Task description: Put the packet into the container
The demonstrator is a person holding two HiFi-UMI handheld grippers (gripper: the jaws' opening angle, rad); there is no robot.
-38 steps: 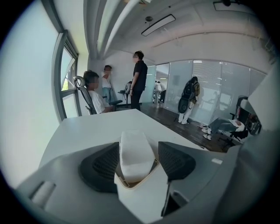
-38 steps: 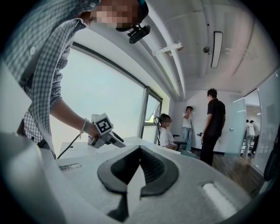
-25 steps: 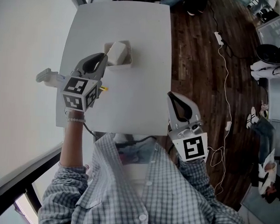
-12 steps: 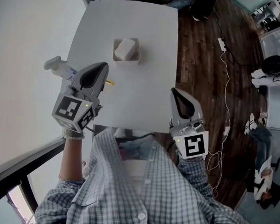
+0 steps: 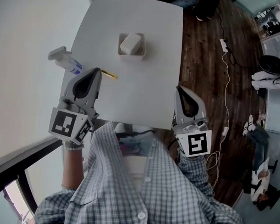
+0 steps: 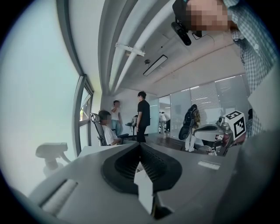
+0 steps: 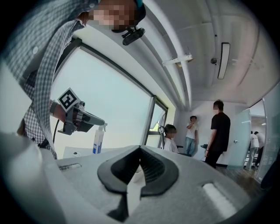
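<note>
The packet (image 5: 131,43) is lying inside the container (image 5: 131,55) on the table (image 5: 145,91) (judged light and soft, best pinched at an edge). The 2 empty tools, left tool (image 5: 96,72) and right tool (image 5: 179,90), are being held pressed together.

Spray bottle (image 5: 64,61) and pen (image 5: 109,74) clutter left of table (image 5: 150,86).

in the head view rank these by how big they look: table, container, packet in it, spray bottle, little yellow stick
1. white rectangular table
2. pale square container and white spray bottle with blue label: too alike to rank
3. white packet inside the container
4. thin yellow stick
</note>
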